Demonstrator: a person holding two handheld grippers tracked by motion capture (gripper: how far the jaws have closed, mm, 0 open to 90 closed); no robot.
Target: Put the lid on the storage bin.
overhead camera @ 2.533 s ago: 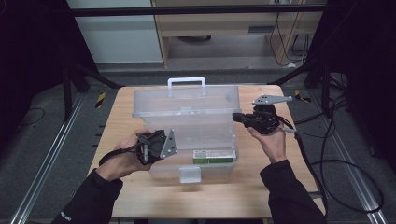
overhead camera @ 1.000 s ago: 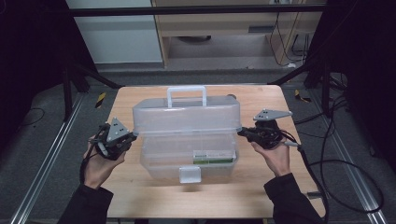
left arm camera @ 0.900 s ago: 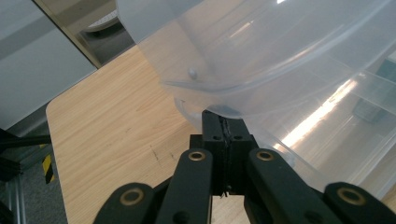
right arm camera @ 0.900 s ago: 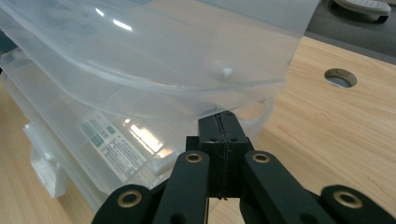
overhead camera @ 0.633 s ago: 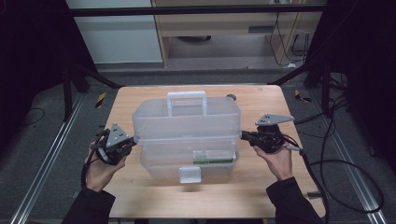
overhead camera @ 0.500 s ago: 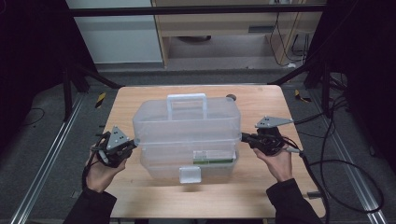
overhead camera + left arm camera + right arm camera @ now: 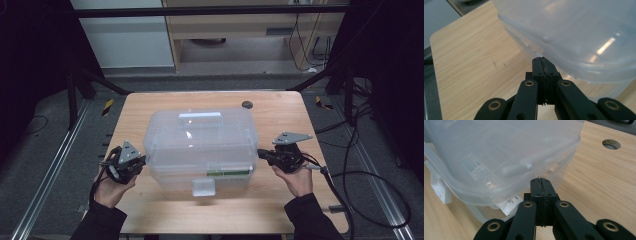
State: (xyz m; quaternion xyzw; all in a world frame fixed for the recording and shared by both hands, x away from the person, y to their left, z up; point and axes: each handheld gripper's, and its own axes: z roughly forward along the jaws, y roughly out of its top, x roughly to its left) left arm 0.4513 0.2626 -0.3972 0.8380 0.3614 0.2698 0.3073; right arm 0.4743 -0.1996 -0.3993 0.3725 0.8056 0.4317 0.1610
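Lid down on the clear plastic storage box (image 7: 200,145) at table (image 7: 150,220) centre, so closing looks done; my left gripper (image 7: 137,163) at its 9 o'clock and right gripper (image 7: 261,154) at 3 o'clock, both clenched empty; white latch (image 7: 203,188) seemingly unfastened.

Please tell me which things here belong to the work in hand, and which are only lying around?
In use:
clear plastic box with its white handle and front latch
left gripper, jaws together at the box's side
right gripper, jaws together at the opposite side

Only nearby:
wooden table
cable hole
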